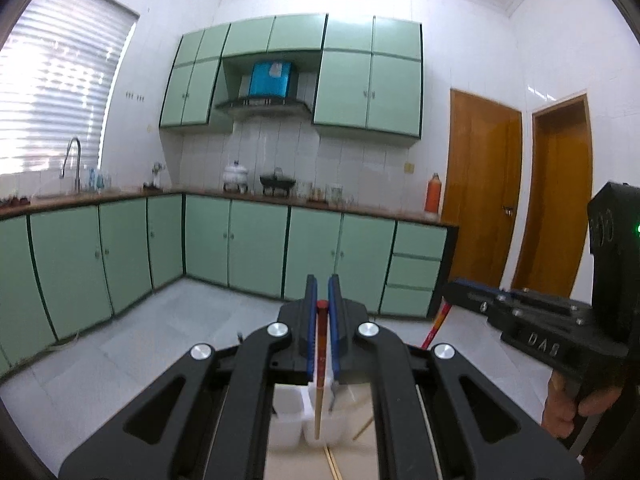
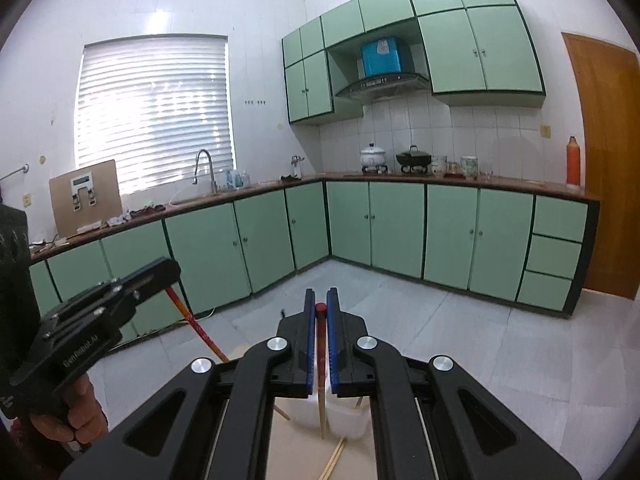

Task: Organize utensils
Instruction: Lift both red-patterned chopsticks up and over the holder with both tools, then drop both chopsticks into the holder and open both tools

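Observation:
My left gripper (image 1: 322, 292) is shut on a red-topped wooden chopstick (image 1: 320, 364) that hangs down over white plastic bins (image 1: 288, 412). My right gripper (image 2: 320, 304) is shut on another red-topped chopstick (image 2: 321, 384) that hangs down over a white bin (image 2: 352, 420). Each gripper also shows in the other's view: the right one (image 1: 452, 290) at the right, the left one (image 2: 168, 270) at the left, both holding their chopsticks upright. Loose chopsticks (image 2: 334, 458) lie on the light table below.
The light wooden table (image 2: 304, 456) lies below both grippers. Green kitchen cabinets (image 1: 256, 252) and a counter with pots, a sink tap (image 2: 204, 168) and an orange flask (image 2: 573, 160) stand far behind. Brown doors (image 1: 480, 192) are at the right.

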Demonstrator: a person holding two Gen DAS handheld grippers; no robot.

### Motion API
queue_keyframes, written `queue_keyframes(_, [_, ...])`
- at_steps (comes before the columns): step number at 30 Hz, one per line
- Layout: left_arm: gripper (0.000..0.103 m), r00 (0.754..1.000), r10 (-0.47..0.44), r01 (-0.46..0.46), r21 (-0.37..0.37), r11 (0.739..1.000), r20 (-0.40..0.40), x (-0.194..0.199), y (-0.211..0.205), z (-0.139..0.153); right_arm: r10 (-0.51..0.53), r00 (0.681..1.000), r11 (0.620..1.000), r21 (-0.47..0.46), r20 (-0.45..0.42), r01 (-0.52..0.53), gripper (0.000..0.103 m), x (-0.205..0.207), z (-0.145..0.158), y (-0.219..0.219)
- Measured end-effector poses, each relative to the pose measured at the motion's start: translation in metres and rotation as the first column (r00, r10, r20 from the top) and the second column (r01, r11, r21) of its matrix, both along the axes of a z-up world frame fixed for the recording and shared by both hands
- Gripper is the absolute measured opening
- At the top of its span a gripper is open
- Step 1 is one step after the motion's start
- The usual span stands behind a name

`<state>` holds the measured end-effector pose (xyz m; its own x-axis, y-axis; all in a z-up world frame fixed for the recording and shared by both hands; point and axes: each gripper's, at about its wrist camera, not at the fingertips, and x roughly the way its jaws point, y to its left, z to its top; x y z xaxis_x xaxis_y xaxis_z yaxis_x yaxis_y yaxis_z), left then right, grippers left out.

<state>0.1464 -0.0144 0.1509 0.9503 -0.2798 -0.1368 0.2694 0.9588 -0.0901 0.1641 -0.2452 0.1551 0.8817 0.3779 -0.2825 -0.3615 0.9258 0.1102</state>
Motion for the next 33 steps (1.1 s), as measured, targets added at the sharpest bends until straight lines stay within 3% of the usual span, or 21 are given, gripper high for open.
queue_keyframes(4, [0.005, 0.999, 0.022, -0.023, 0.017, 1.000, 0.031, 0.029, -0.012, 0.010, -0.024, 1.000, 1.000, -0.012, 0.018, 0.024, 0.005, 0.030, 0.009, 0.004])
queue_keyframes(8, [0.005, 0.999, 0.051, -0.051, 0.029, 0.998, 0.008, 0.061, -0.019, -0.001, -0.050, 0.999, 0.999, -0.006, 0.013, 0.050, 0.005, 0.058, 0.000, 0.006])
queue_keyframes(14, [0.005, 0.995, 0.077, -0.075, 0.038, 0.996, -0.059, 0.095, -0.023, -0.036, -0.067, 0.997, 0.998, 0.013, -0.041, 0.068, 0.005, 0.091, -0.042, 0.007])
queue_keyframes(27, [0.005, 0.975, 0.100, -0.077, 0.125, 0.989, -0.197, 0.120, -0.021, -0.099, -0.047, 0.987, 0.996, -0.078, -0.156, 0.035, 0.006, 0.101, -0.109, 0.030])
queue_keyframes(30, [0.007, 0.971, 0.105, -0.079, 0.128, 0.989, -0.213, 0.113, -0.014, -0.109, -0.064, 0.984, 0.995, -0.091, -0.163, 0.050, 0.023, 0.097, -0.119, 0.028])
queue_keyframes(31, [0.012, 0.971, 0.105, -0.079, 0.127, 0.989, -0.214, 0.112, -0.012, -0.111, -0.074, 0.984, 0.994, -0.087, -0.161, 0.061, 0.031, 0.094, -0.121, 0.025])
queue_keyframes(33, [0.026, 0.972, 0.105, -0.080, 0.122, 0.989, -0.211, 0.104, -0.006, -0.113, -0.098, 0.983, 0.993, -0.078, -0.153, 0.087, 0.036, 0.087, -0.125, 0.018])
